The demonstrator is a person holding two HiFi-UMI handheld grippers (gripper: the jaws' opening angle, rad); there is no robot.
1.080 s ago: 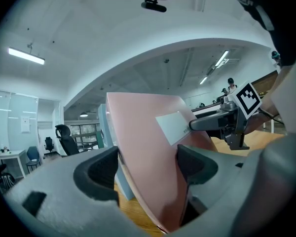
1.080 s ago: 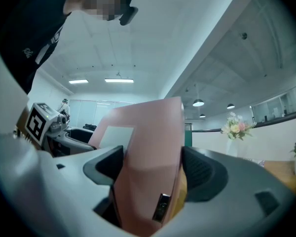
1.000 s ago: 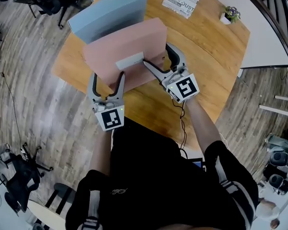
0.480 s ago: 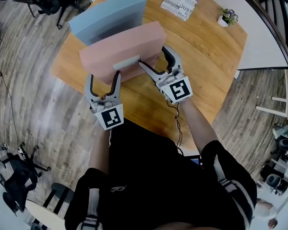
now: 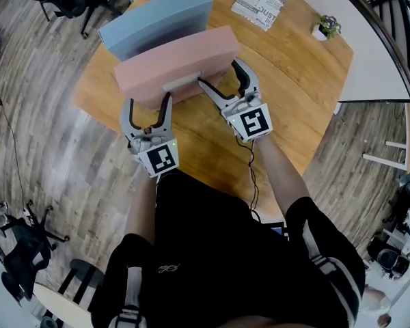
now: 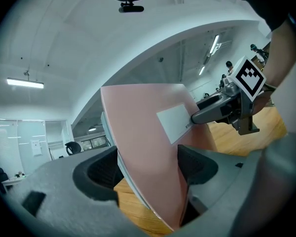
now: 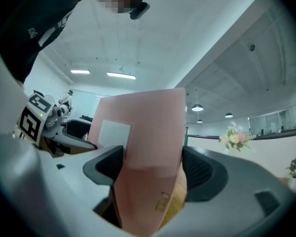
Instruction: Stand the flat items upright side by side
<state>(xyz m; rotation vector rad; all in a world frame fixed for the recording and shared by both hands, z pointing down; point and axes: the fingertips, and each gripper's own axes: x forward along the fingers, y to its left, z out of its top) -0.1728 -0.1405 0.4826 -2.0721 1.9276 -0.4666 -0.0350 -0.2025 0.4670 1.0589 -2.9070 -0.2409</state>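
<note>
Pink box [image 5: 174,60] tipped upright (left gripper [image 5: 147,105], right gripper [image 5: 220,75] clamping).

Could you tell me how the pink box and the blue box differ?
The pink box is gripped by the left gripper and right gripper; the blue box is untouched. The pink box carries a white label; the blue box shows none. The pink box is nearer the person, the blue box behind it. Both are flat slabs.
</note>
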